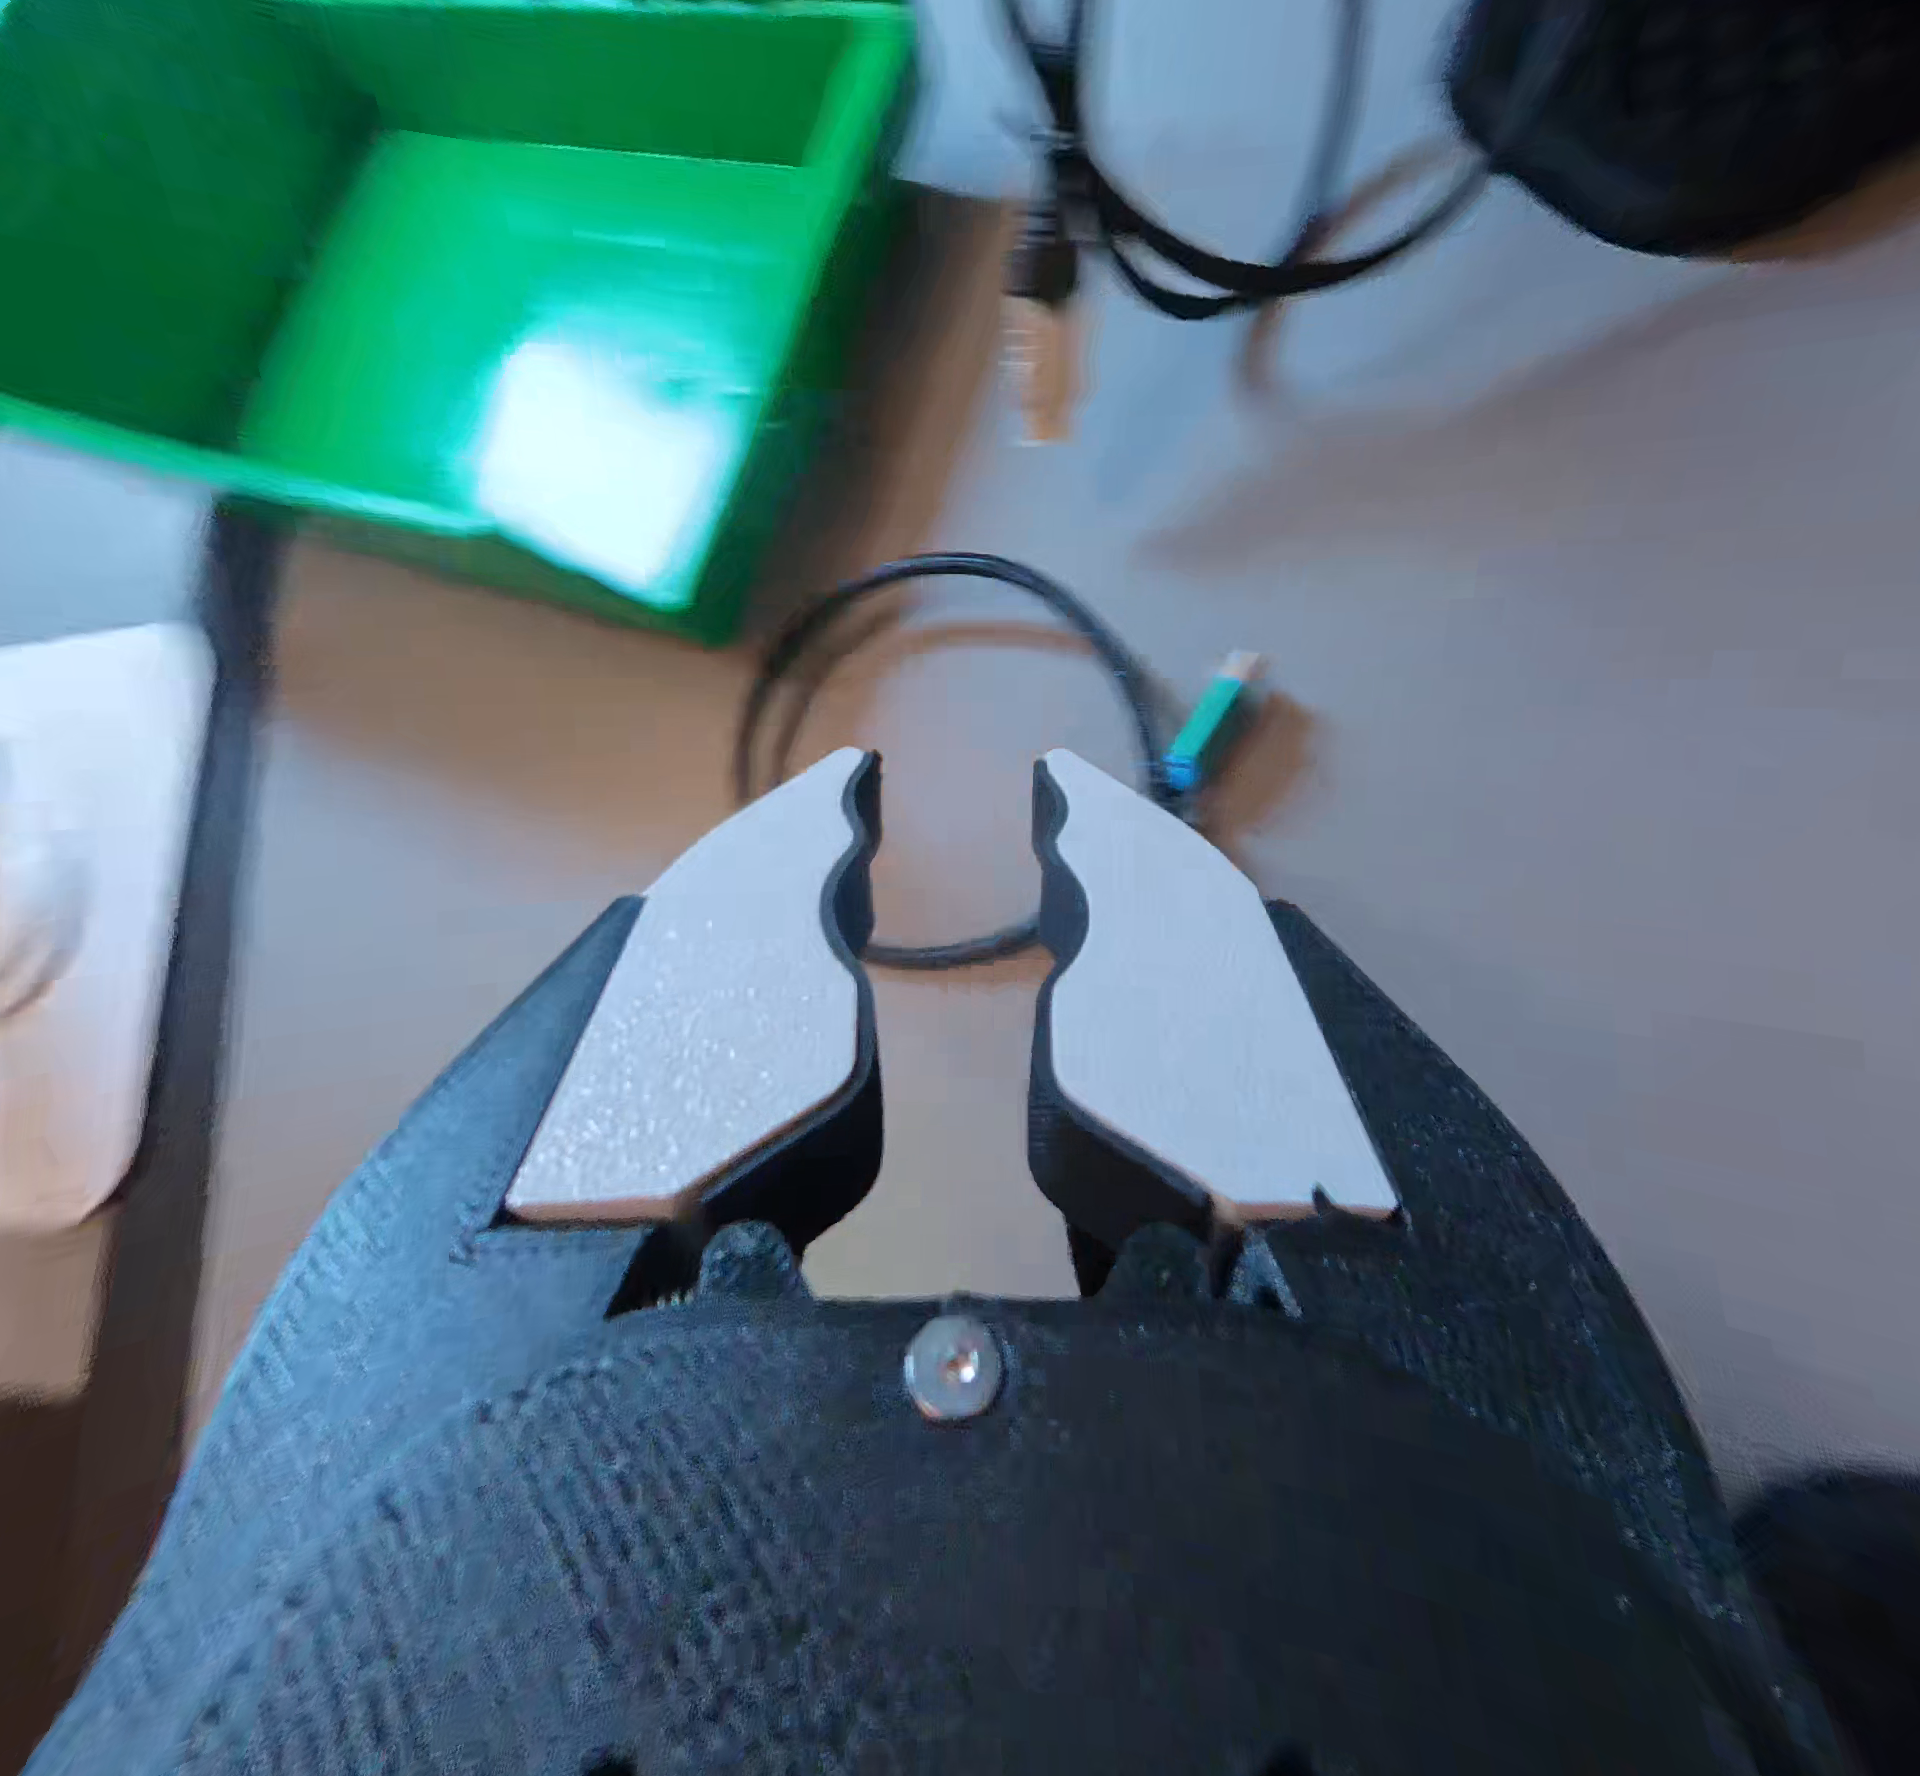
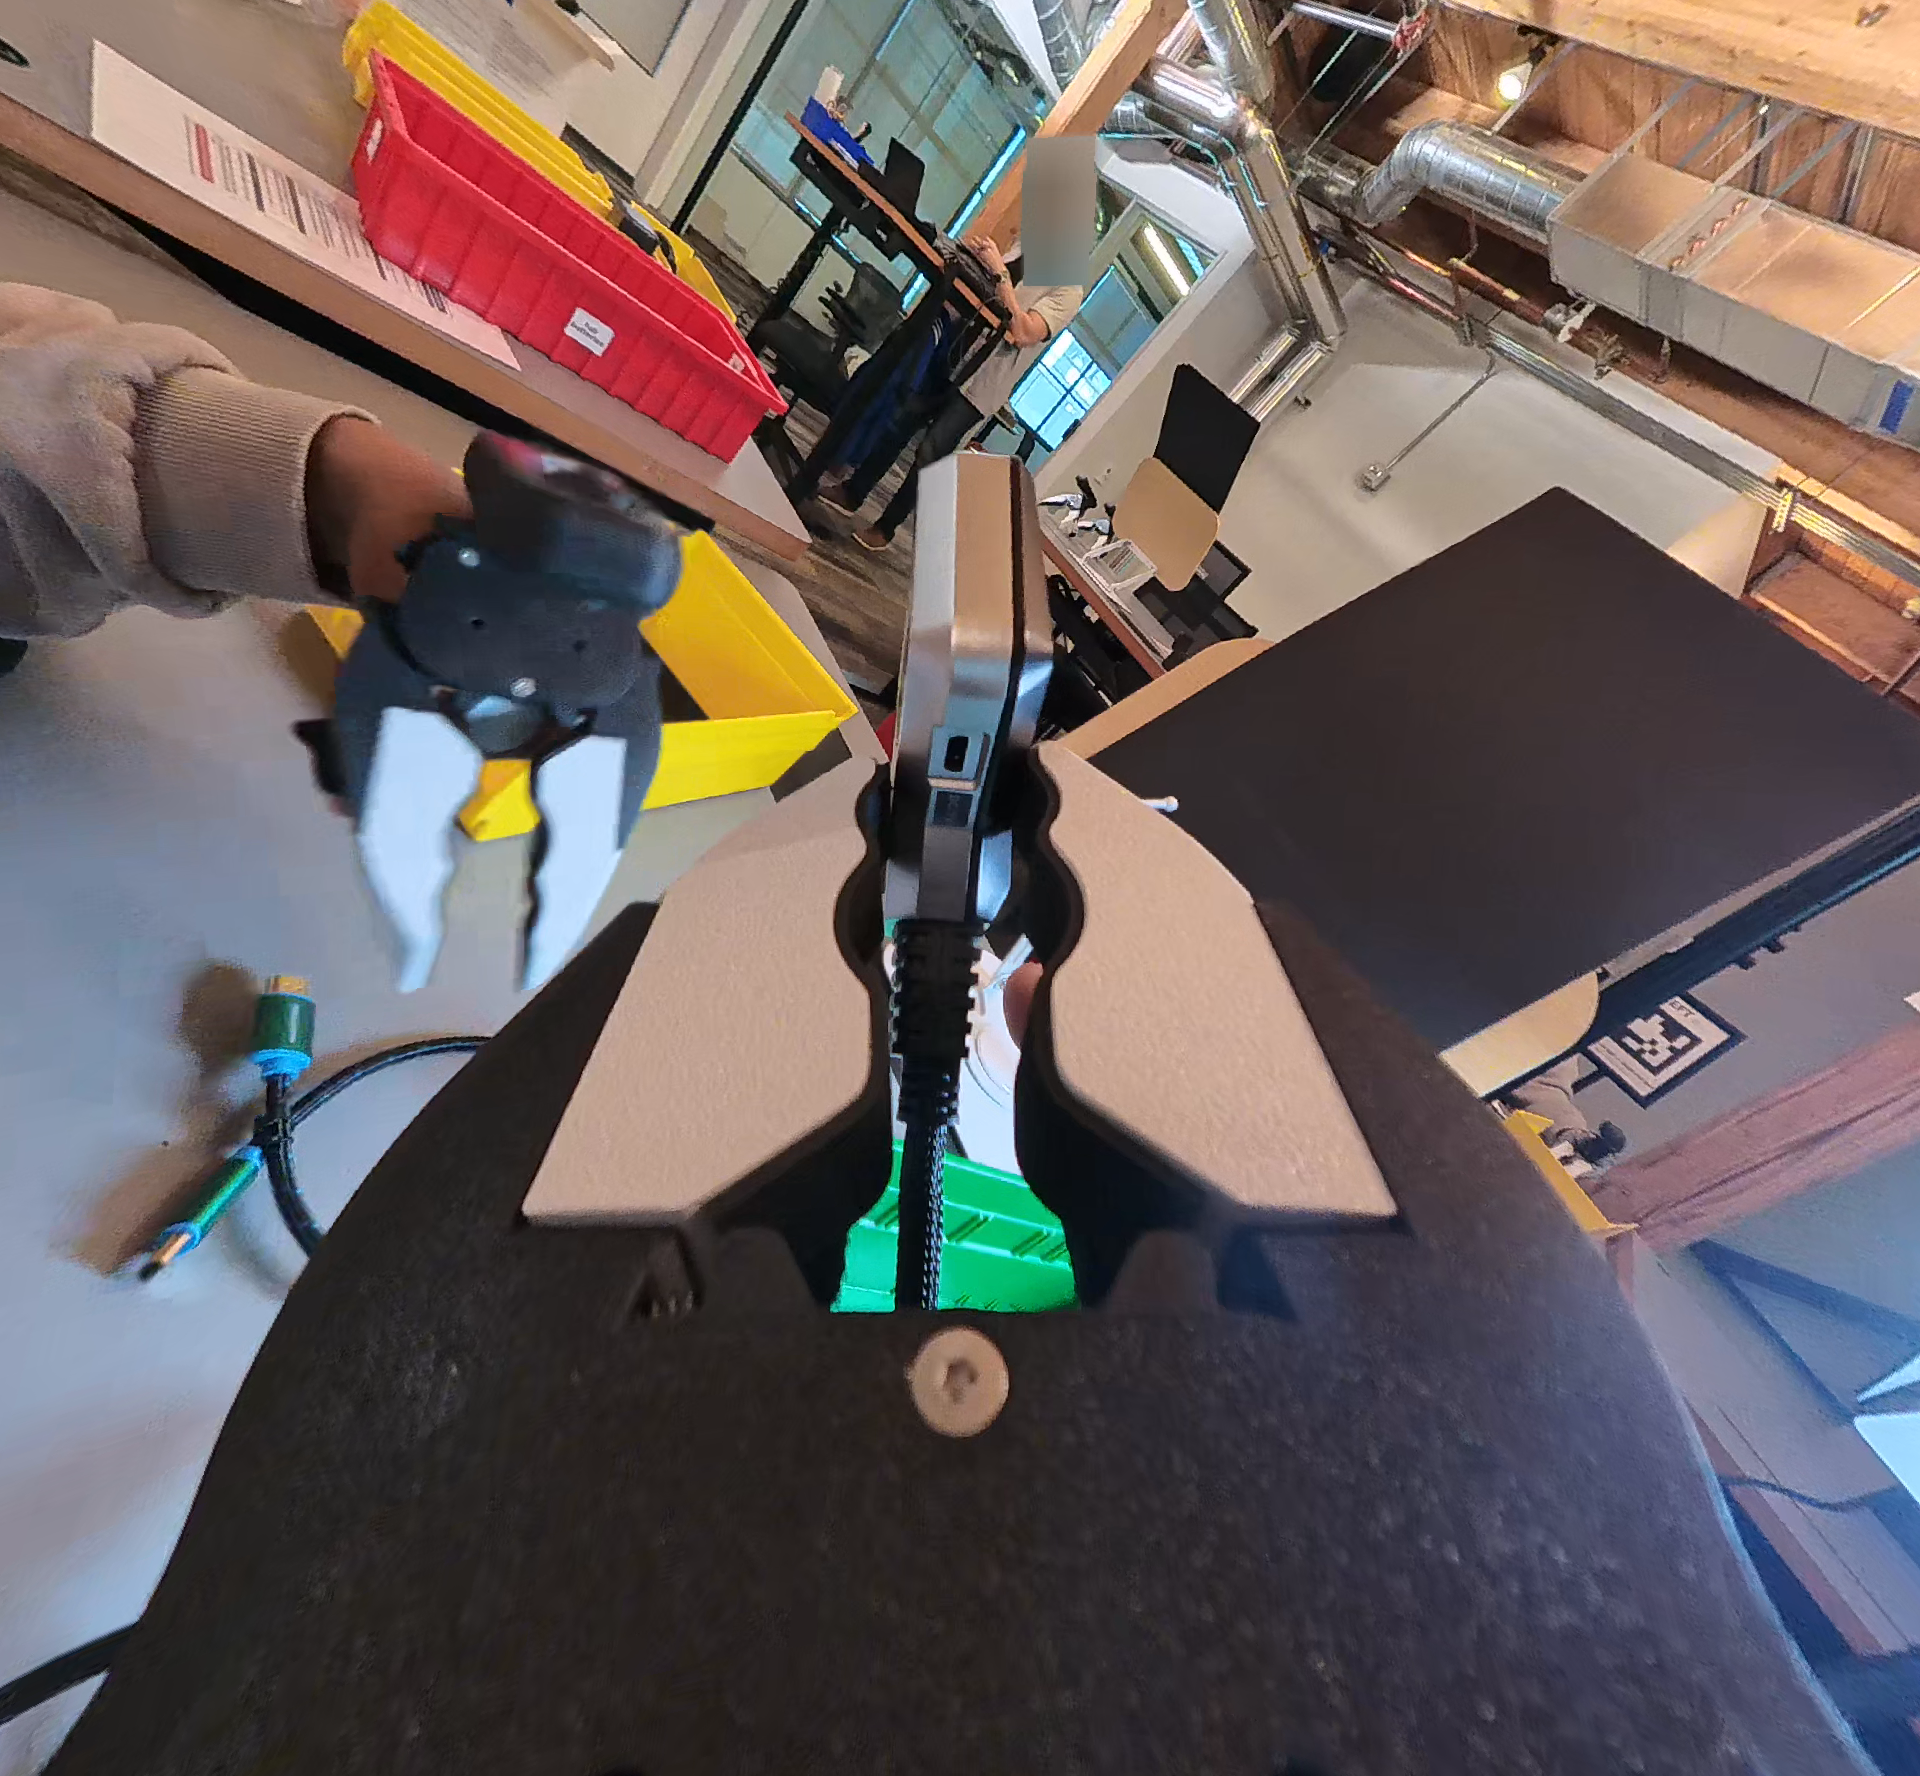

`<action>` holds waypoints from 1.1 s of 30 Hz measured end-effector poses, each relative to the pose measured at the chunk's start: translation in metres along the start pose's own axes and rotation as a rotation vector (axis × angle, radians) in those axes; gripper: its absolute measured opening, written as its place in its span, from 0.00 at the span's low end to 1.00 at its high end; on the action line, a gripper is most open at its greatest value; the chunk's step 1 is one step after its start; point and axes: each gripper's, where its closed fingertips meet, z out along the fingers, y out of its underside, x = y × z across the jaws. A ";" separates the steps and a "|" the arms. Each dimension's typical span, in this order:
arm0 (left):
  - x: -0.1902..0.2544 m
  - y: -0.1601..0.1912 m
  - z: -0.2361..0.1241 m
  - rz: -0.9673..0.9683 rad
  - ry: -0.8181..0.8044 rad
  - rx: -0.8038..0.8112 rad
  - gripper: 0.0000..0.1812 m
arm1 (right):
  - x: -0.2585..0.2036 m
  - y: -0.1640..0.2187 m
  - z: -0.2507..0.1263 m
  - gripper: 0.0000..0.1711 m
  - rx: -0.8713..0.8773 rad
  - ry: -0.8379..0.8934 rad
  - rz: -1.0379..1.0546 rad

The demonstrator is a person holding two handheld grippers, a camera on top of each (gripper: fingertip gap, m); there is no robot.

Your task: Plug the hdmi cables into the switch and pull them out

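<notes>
Bench [image 1: 1558, 791]: pale, carried everything. Green bin [image 1: 468, 220]: divided, stood at far left of the bench. Right gripper [image 2: 961, 796]: fingers clenched on the grey switch [image 2: 966, 625], held up edge-on, one black braided cable [image 2: 920, 1196] plugged into its near end. Left gripper [image 1: 956, 765]: fingers released, empty, above the bench. Loose cable [image 1: 904, 583]: coiled beneath it, green-sleeved plug [image 1: 1216, 718] lying just right of the fingertips.

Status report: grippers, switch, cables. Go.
Left hand-held gripper open, empty, above green-ended cable. Right hand-held gripper shut on switch, lifted, its black cable attached. Nothing blocking.
</notes>
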 end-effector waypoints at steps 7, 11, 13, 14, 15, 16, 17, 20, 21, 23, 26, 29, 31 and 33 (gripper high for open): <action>0.063 0.041 0.067 0.108 0.323 -0.224 0.23 | 0.001 -0.003 -0.003 0.13 0.006 0.005 -0.003; 0.059 0.033 0.088 0.120 0.309 -0.109 0.14 | 0.006 -0.003 -0.008 0.13 0.016 0.009 0.007; 0.054 0.029 0.092 0.144 0.274 -0.081 0.13 | 0.007 0.000 -0.008 0.13 0.011 0.007 0.013; 0.047 0.027 0.093 0.150 0.232 -0.082 0.13 | 0.007 0.002 -0.008 0.13 0.006 0.008 0.013; 0.038 0.024 0.091 0.149 0.181 -0.073 0.13 | 0.008 0.004 -0.008 0.13 0.001 0.009 0.013; 0.030 0.019 0.085 0.138 0.150 -0.054 0.12 | 0.008 0.005 -0.008 0.13 -0.003 0.008 0.013; 0.024 0.013 0.077 0.117 0.131 -0.020 0.12 | 0.008 0.006 -0.008 0.13 -0.005 0.006 0.014; 0.003 0.003 0.049 0.072 0.053 0.031 0.12 | 0.008 0.012 -0.007 0.13 -0.023 -0.001 0.016; -0.002 0.000 0.039 0.063 0.026 0.045 0.12 | 0.007 0.015 -0.007 0.13 -0.035 -0.009 0.015; -0.016 -0.010 0.015 0.048 -0.057 0.091 0.12 | 0.004 0.021 -0.004 0.13 -0.058 -0.025 0.014; -0.041 -0.024 -0.031 0.016 -0.228 0.144 0.12 | -0.003 0.027 0.001 0.13 -0.077 -0.063 0.019; -0.063 -0.025 -0.075 0.077 -0.469 0.083 0.12 | -0.019 0.032 0.011 0.13 -0.079 -0.129 0.020; -0.068 -0.026 -0.097 0.151 -0.590 0.018 0.12 | -0.034 0.037 0.020 0.13 -0.085 -0.189 0.015; -0.061 -0.034 -0.108 0.193 -0.616 0.005 0.12 | -0.049 0.042 0.029 0.13 -0.100 -0.245 0.006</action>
